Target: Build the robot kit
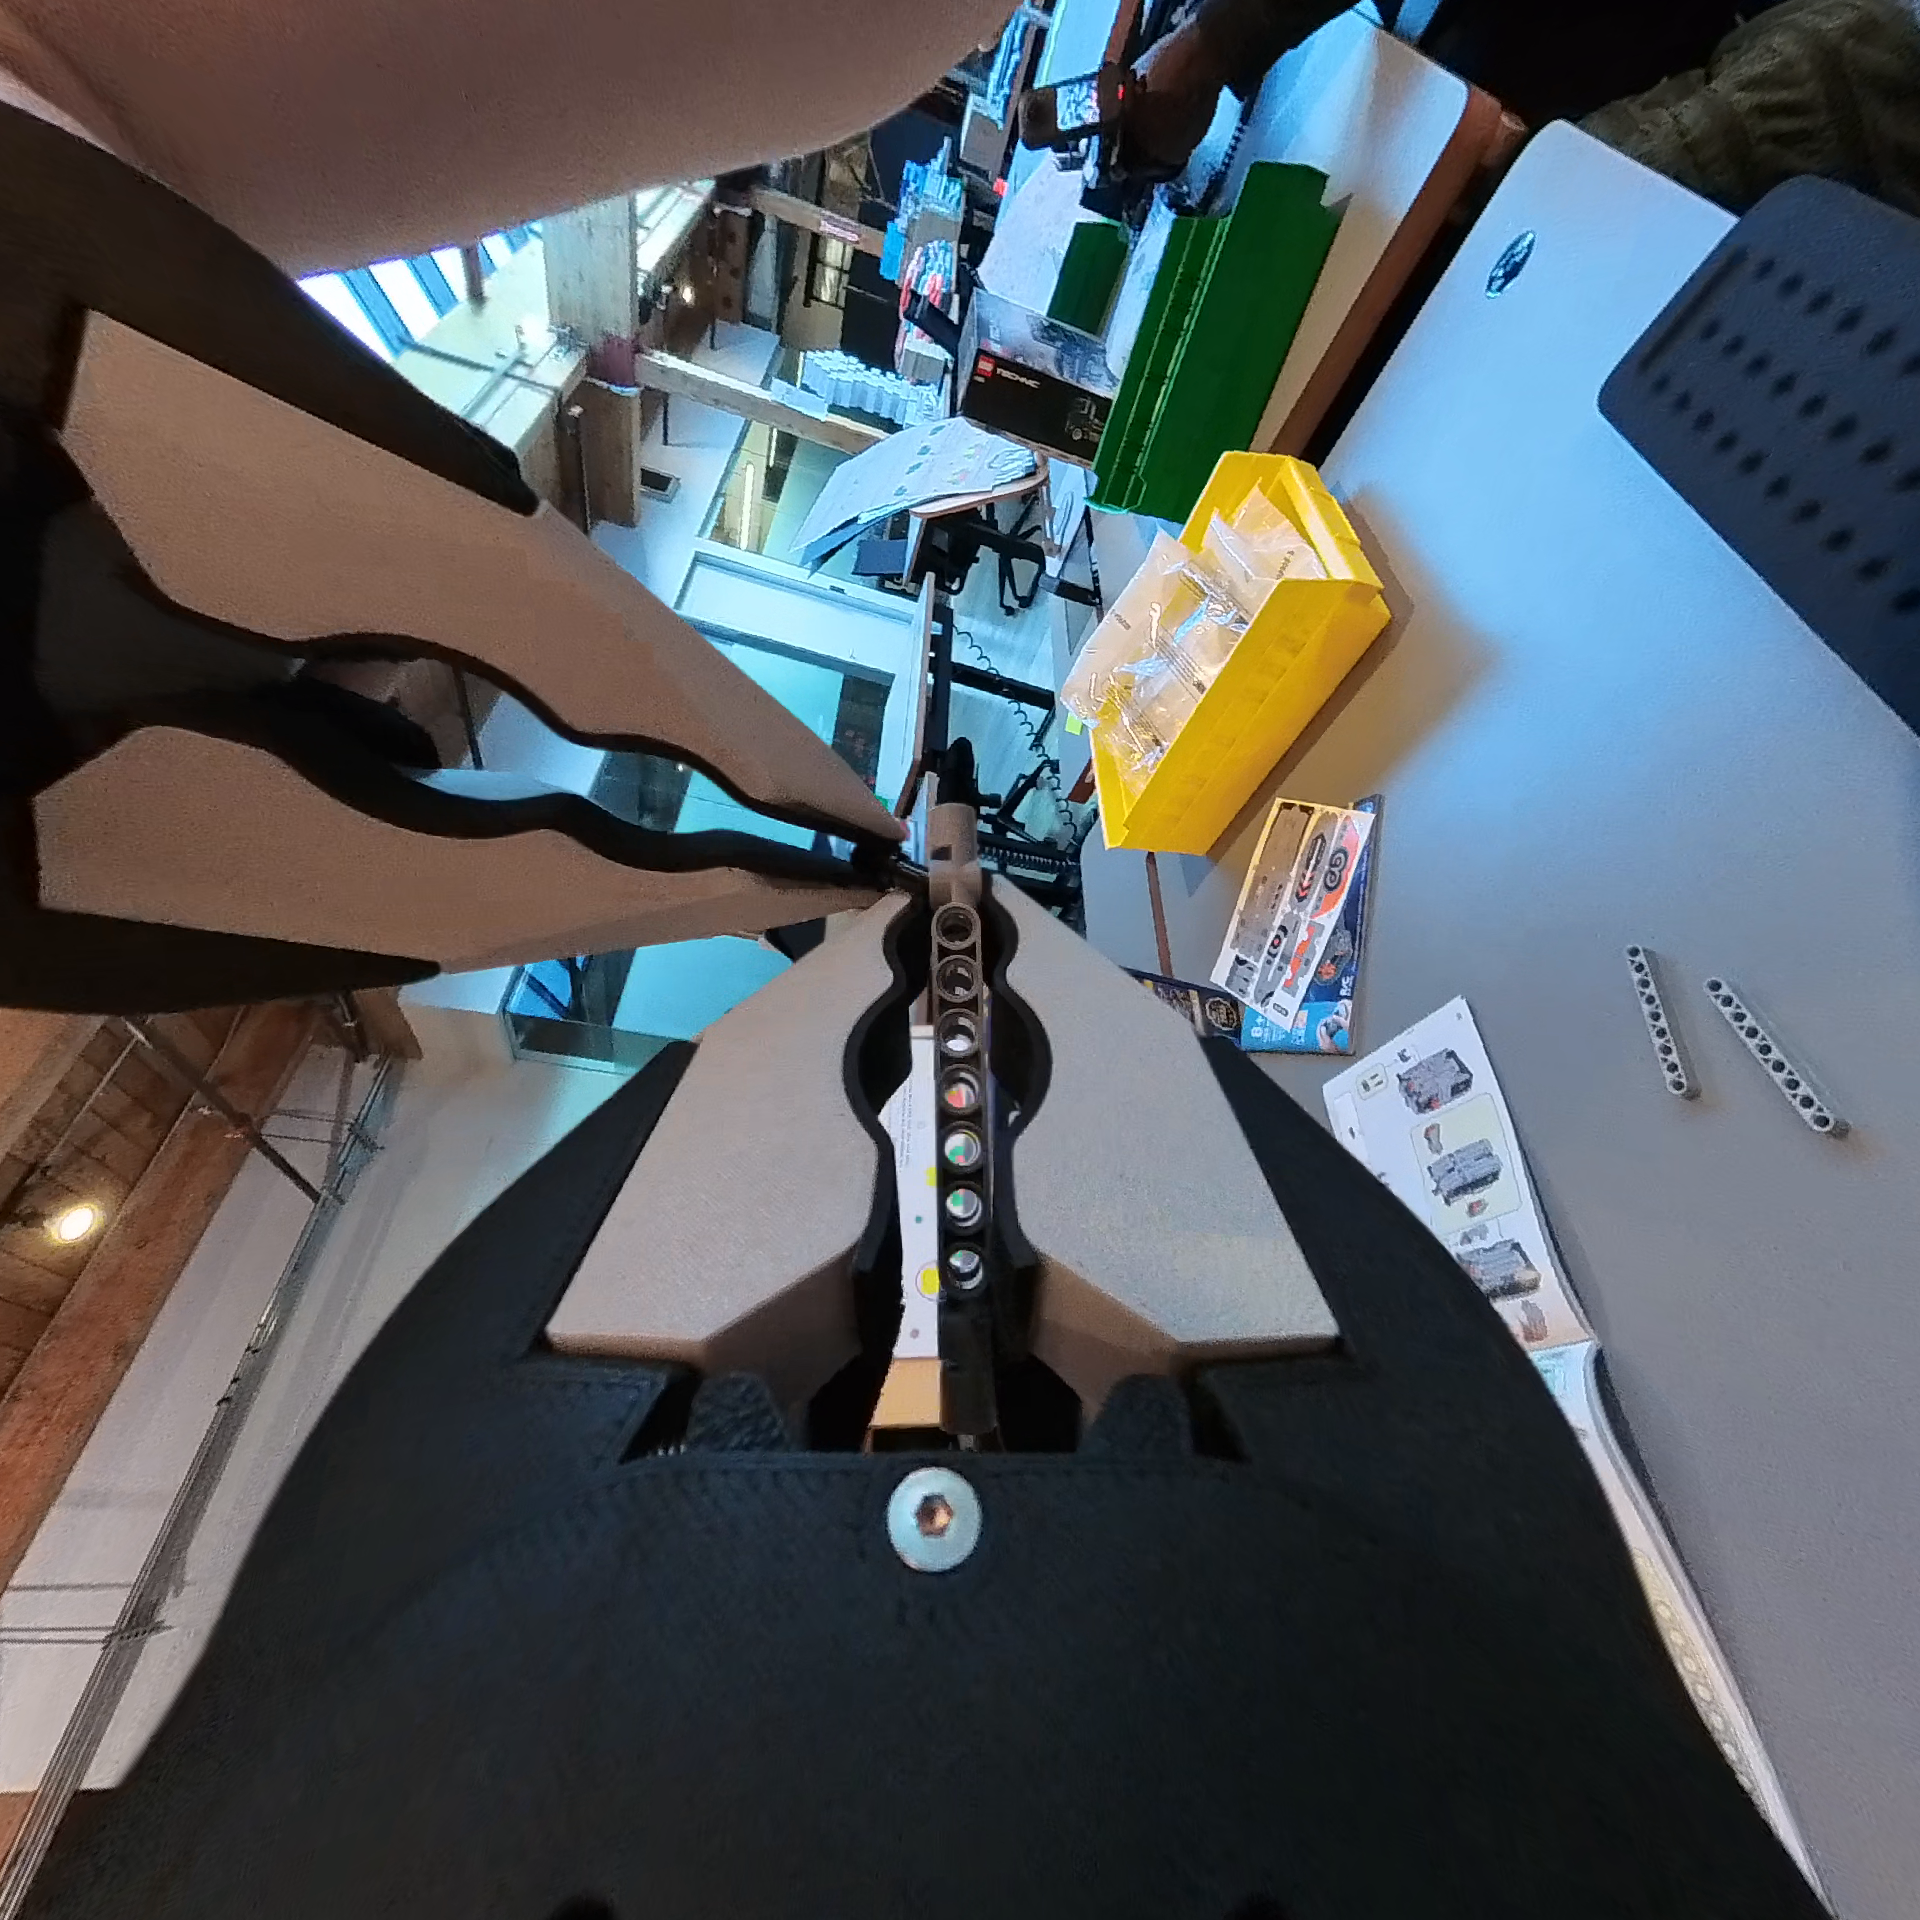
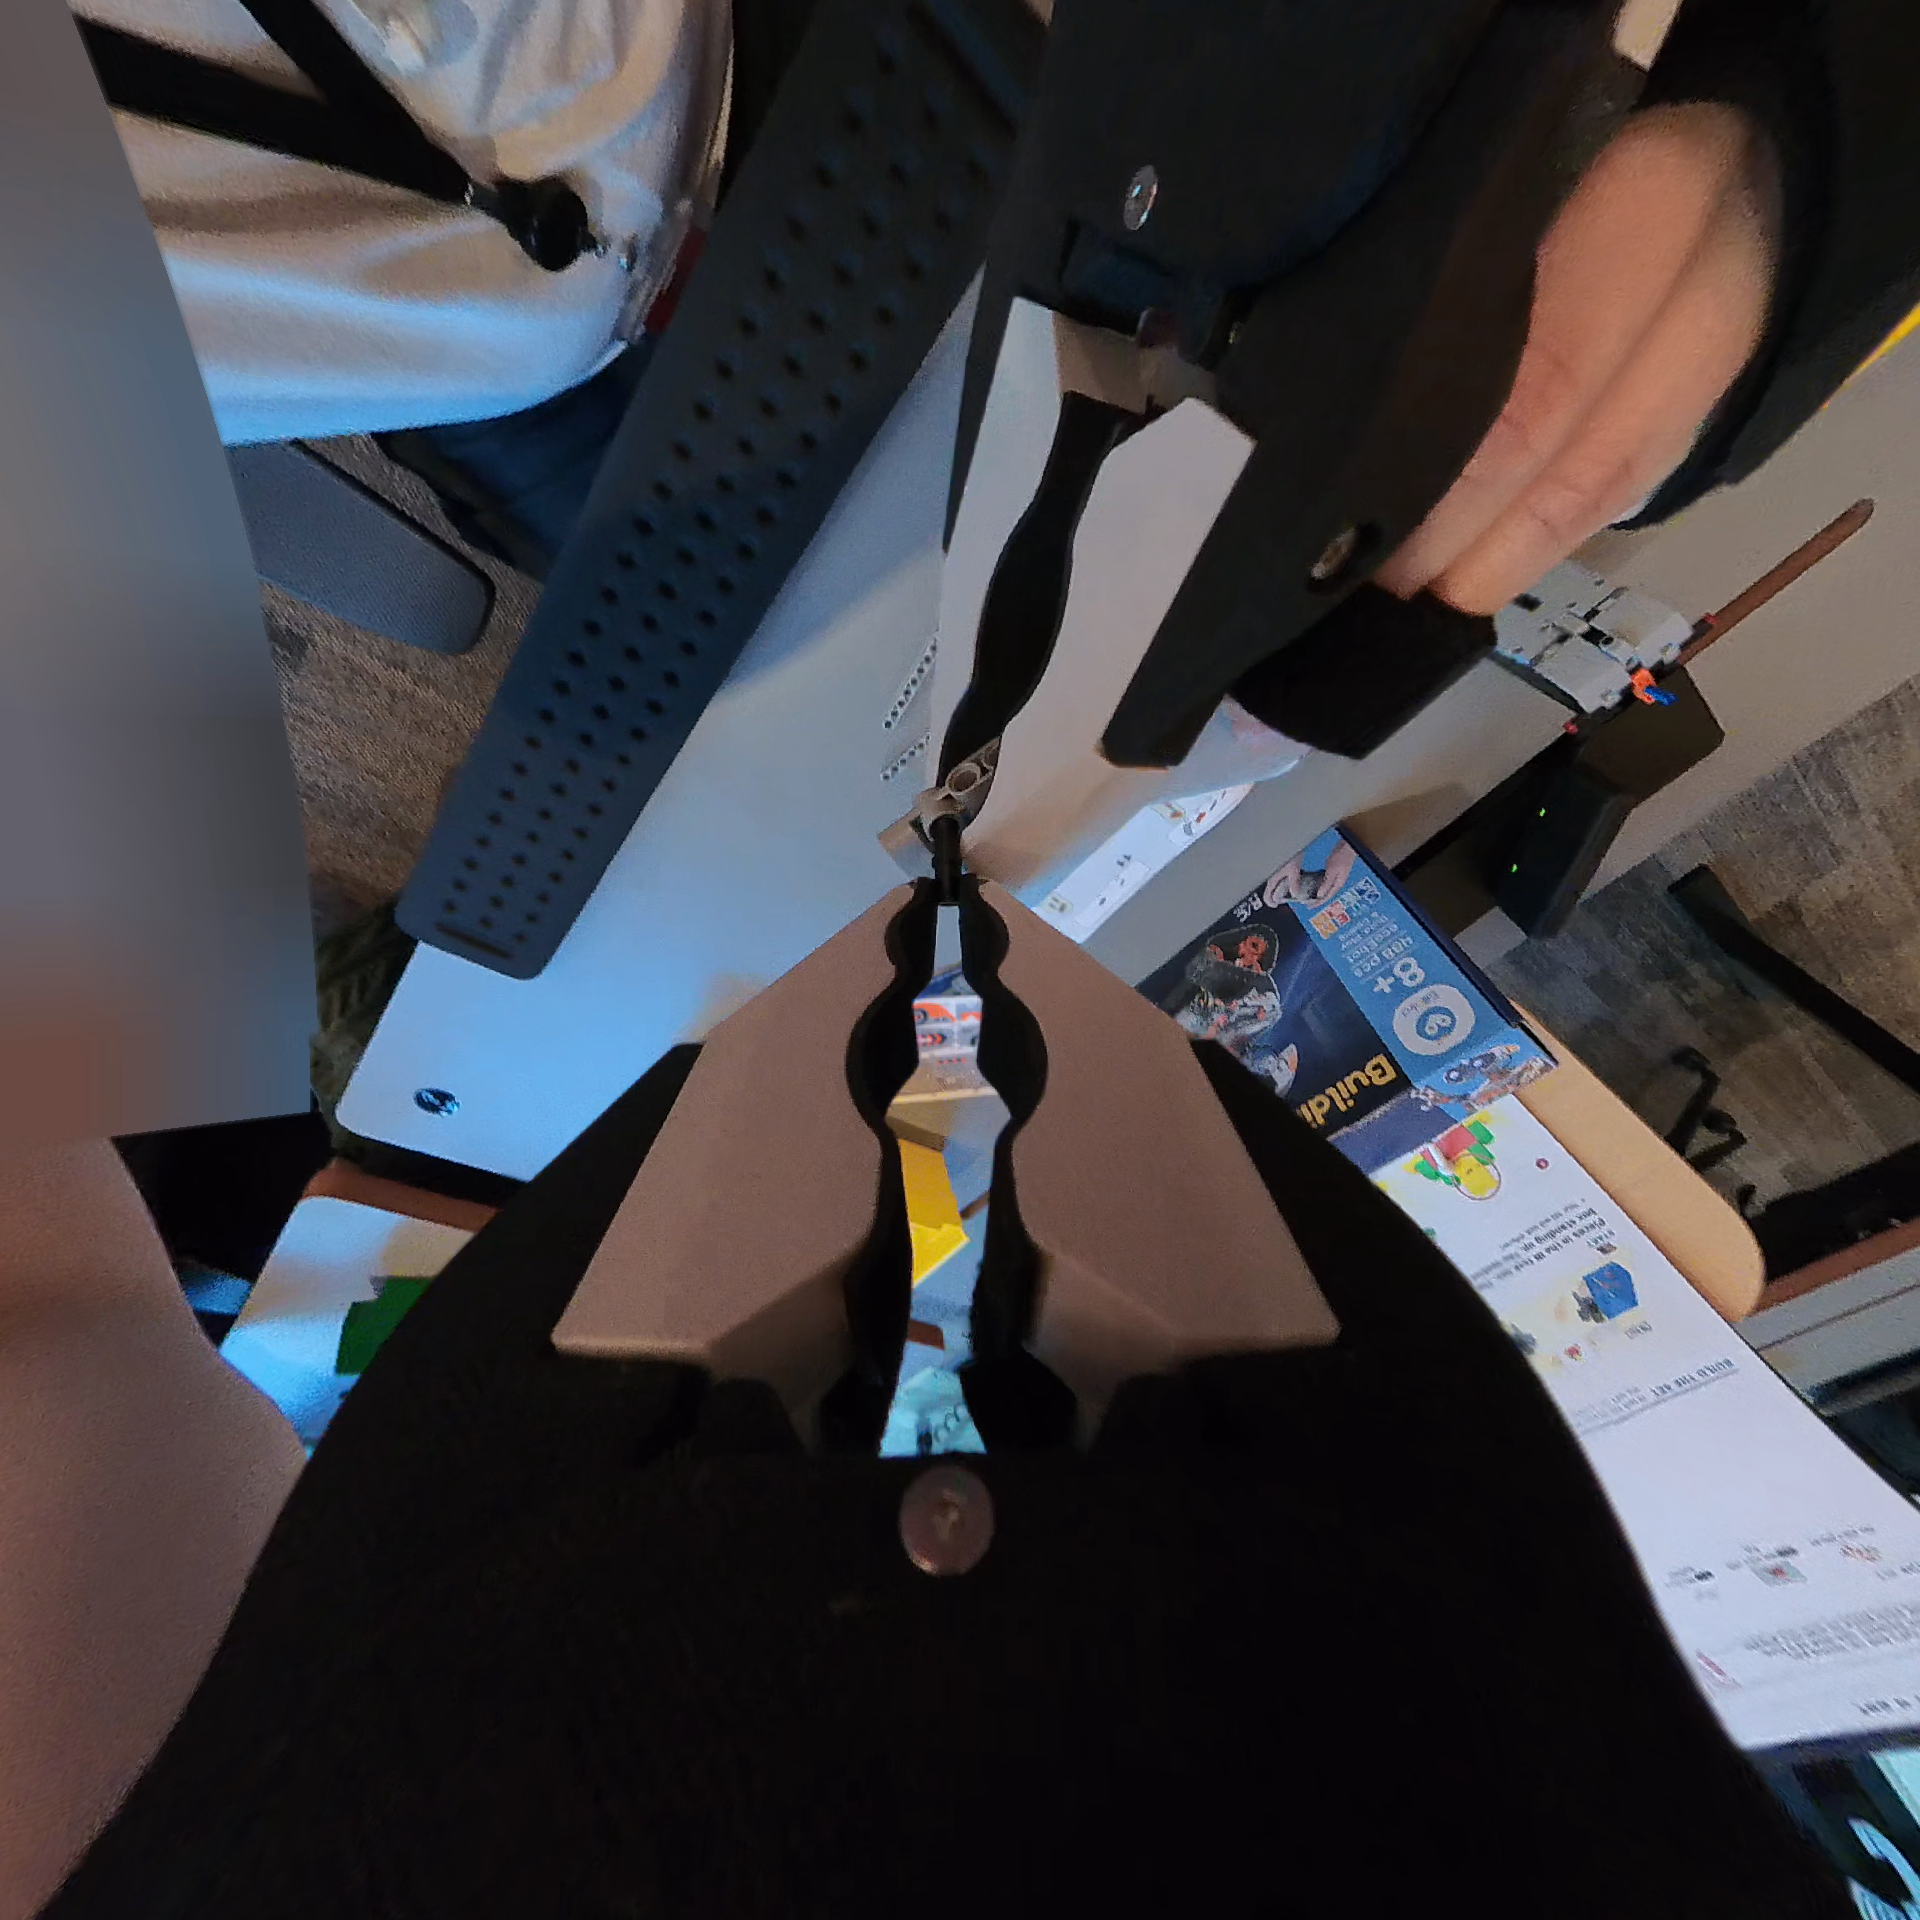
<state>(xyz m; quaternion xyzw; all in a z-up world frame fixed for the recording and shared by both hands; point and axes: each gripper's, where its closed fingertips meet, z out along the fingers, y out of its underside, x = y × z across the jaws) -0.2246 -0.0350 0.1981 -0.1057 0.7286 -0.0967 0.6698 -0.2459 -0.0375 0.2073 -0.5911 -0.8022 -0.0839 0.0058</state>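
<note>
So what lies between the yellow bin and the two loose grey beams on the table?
In the left wrist view, only bare table lies between the yellow bin and the grey beams; the printed sheet sits off to the side.

A pale grey, round-cornered desk fills the right side of the left wrist view. Beyond its far edge stand wooden shelves and beams, with bright blue-lit windows beside them. Well away from the desk, a brick wall carries a small round glowing lamp. Under the desk, mottled grey carpet covers the floor.
</note>
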